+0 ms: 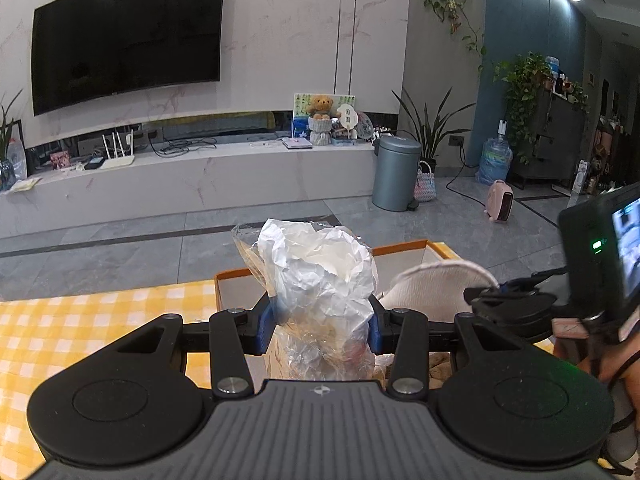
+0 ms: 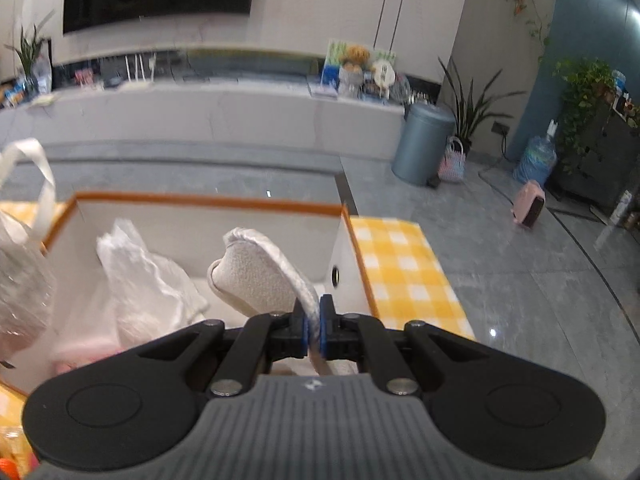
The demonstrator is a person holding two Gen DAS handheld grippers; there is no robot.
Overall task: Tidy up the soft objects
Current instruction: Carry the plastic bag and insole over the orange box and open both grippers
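Observation:
My left gripper (image 1: 318, 330) is shut on a crumpled clear plastic bag (image 1: 320, 276) with white stuffing, held upright at the near edge of the orange-rimmed box (image 1: 400, 249). In the right wrist view that bag (image 2: 24, 272) hangs at the far left with a white handle loop. My right gripper (image 2: 314, 328) is shut on the rim of a cream fleecy slipper-like item (image 2: 256, 276), held over the inside of the box (image 2: 208, 201). The slipper (image 1: 436, 280) and right gripper (image 1: 486, 294) show at the right of the left wrist view. A white bag (image 2: 148, 280) lies inside the box.
The box stands on a yellow-checked tablecloth (image 1: 100, 320). Beyond it is grey tiled floor, a grey bin (image 1: 395, 174), a pink heater (image 1: 500, 202), a water jug (image 1: 495, 162), potted plants and a long TV bench (image 1: 192, 176).

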